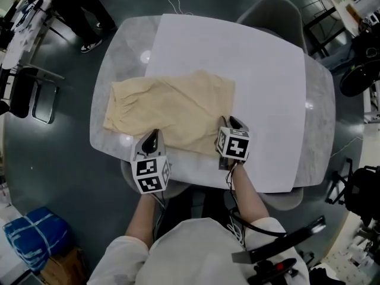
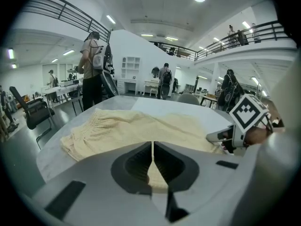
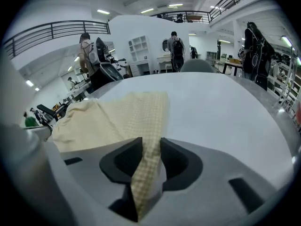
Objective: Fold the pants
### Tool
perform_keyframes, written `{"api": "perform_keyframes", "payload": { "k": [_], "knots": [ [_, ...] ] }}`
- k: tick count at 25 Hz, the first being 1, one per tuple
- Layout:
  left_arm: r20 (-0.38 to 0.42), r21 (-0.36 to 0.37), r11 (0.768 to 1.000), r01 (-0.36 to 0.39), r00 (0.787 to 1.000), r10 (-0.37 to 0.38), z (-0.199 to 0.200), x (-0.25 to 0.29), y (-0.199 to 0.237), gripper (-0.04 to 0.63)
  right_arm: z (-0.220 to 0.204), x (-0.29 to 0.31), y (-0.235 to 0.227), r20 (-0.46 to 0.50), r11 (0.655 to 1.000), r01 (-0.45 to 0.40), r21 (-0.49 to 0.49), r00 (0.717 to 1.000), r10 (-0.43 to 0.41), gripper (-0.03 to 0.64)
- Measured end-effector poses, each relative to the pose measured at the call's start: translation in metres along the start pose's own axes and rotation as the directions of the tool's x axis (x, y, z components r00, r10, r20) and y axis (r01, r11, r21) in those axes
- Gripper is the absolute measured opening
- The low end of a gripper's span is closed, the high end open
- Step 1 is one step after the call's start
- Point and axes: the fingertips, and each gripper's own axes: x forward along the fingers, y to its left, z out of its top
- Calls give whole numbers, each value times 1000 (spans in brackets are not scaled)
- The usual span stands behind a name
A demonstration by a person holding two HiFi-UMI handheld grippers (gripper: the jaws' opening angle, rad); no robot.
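Note:
The pale yellow pants [image 1: 172,108] lie flat across the left half of the table, waistband to the left. In the head view my left gripper [image 1: 153,134] sits at their near edge and my right gripper [image 1: 233,123] at their near right corner. In the left gripper view the pants [image 2: 131,126] spread ahead; my left gripper [image 2: 153,149] has its jaws together with a strip of cloth showing between them. In the right gripper view the pants [image 3: 117,117] run off to the left, and my right gripper [image 3: 150,147] has a fold of the checked cloth filling the gap between its jaws.
A white sheet [image 1: 249,64] covers the right part of the grey marble table [image 1: 320,117]. A grey chair [image 1: 279,10] stands behind the table, a black chair [image 1: 24,94] to the left, a blue bag [image 1: 32,233] on the floor. People stand in the background.

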Motion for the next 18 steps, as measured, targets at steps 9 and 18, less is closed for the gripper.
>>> {"api": "perform_keyframes", "payload": {
  "k": [9,18],
  "knots": [
    [-6,-39,999,-26,1000,25,-8,-3,17,18,2,5,11,-46,999,-9,-51,999,6,20],
    [40,-101,993,-61,997,65,5,-24,65,18,35,-29,39,8,999,-26,-32,1000,26,18]
  ]
}}
